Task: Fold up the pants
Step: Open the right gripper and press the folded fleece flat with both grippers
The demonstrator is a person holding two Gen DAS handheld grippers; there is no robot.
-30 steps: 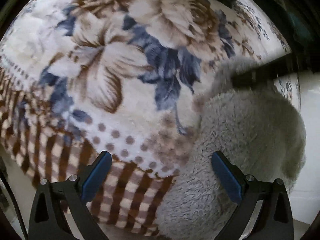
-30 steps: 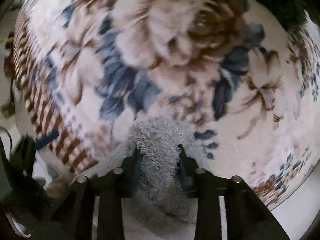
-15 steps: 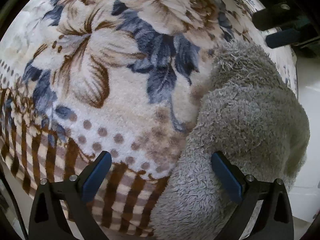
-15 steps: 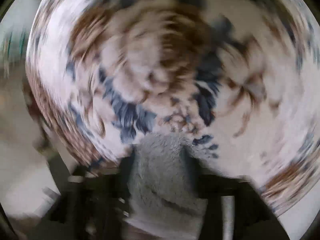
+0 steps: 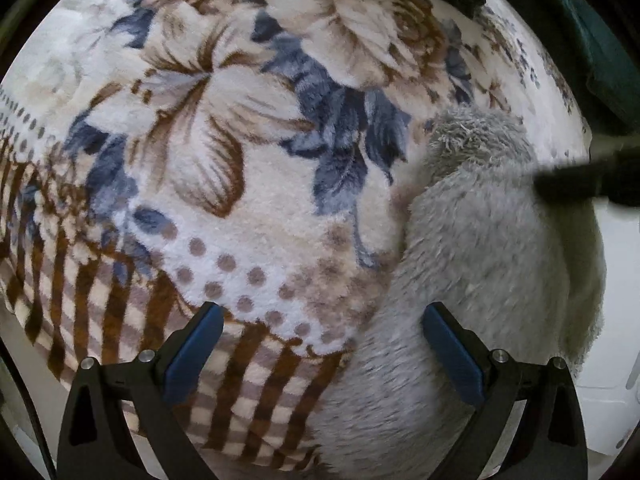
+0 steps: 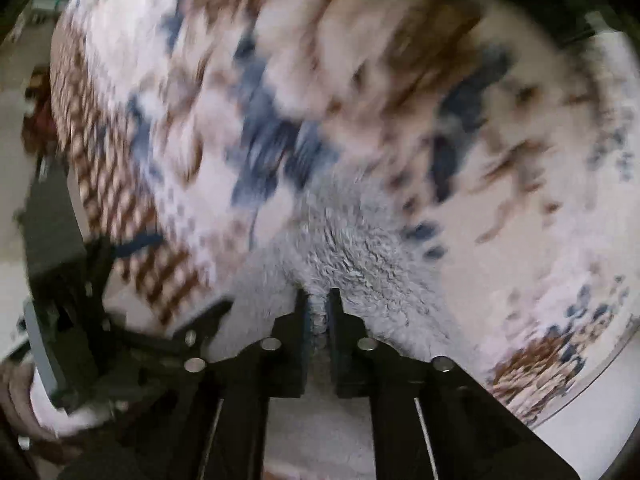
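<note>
The pants (image 5: 480, 264) are grey fluffy fleece, lying bunched on a floral blanket (image 5: 248, 168) at the right of the left wrist view. My left gripper (image 5: 320, 344) is open and empty, its blue pads (image 5: 192, 356) just above the blanket edge, the right pad beside the pants. My right gripper (image 6: 319, 308) is shut on a pinched fold of the pants (image 6: 352, 256). The right gripper also shows as a dark blurred bar (image 5: 588, 178) over the pants in the left wrist view.
The blanket (image 6: 400, 100) has blue and brown flowers and a brown checked border (image 5: 132, 320). A dark green object (image 5: 600, 52) lies at the far right. Pale floor (image 5: 608, 400) shows past the blanket edge. The left gripper (image 6: 80, 300) shows at lower left of the right wrist view.
My right gripper has closed tight on the fleece fold and swings with it, blurring its view. In the left wrist view it moved down over the pants. The left gripper stays open.
</note>
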